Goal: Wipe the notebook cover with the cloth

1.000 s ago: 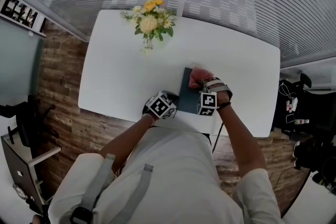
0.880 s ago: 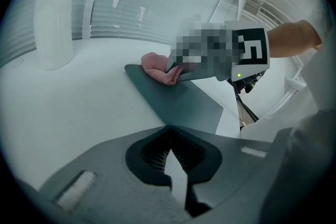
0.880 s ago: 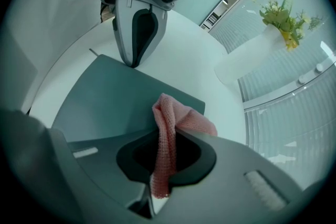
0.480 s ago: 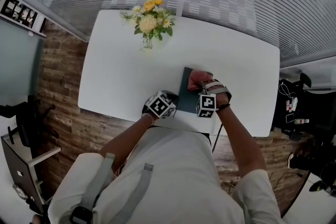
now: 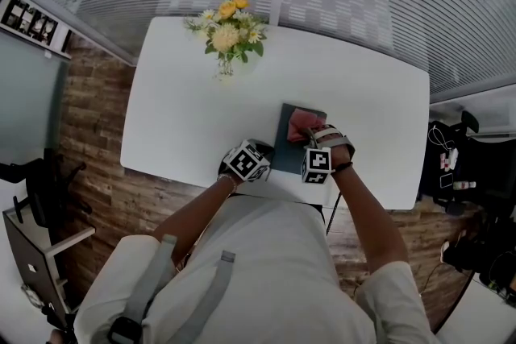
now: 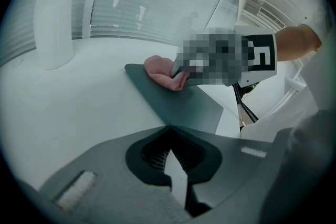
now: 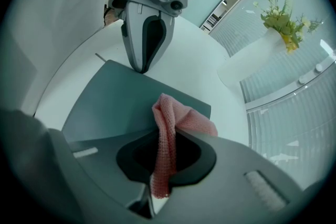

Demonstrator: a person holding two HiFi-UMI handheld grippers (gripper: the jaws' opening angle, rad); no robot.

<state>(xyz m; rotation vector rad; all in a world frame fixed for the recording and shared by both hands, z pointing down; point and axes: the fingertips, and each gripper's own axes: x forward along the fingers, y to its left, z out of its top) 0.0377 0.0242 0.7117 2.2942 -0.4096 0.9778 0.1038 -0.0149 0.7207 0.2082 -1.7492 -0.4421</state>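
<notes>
A dark teal notebook (image 5: 287,149) lies flat near the front edge of the white table (image 5: 185,109). A pink cloth (image 5: 302,123) rests on its far part. My right gripper (image 5: 310,138) is shut on the cloth (image 7: 176,122), which bunches out ahead of the jaws onto the notebook (image 7: 115,105). My left gripper (image 5: 268,161) is shut, with nothing between its jaws. Its tip presses on the notebook's near left corner (image 6: 181,105). From the left gripper view, the cloth (image 6: 161,71) sits at the notebook's far end. The right gripper view shows the left gripper (image 7: 140,66) standing on that corner.
A white vase of yellow flowers (image 5: 230,32) stands at the table's far edge, also in the right gripper view (image 7: 281,18). The table's front edge runs just below the notebook, close to my body. Bare tabletop spreads left and right of the notebook.
My right gripper has drawn the cloth a little toward me across the notebook, uncovering more of the far edge. The left gripper has stayed put on the corner.
</notes>
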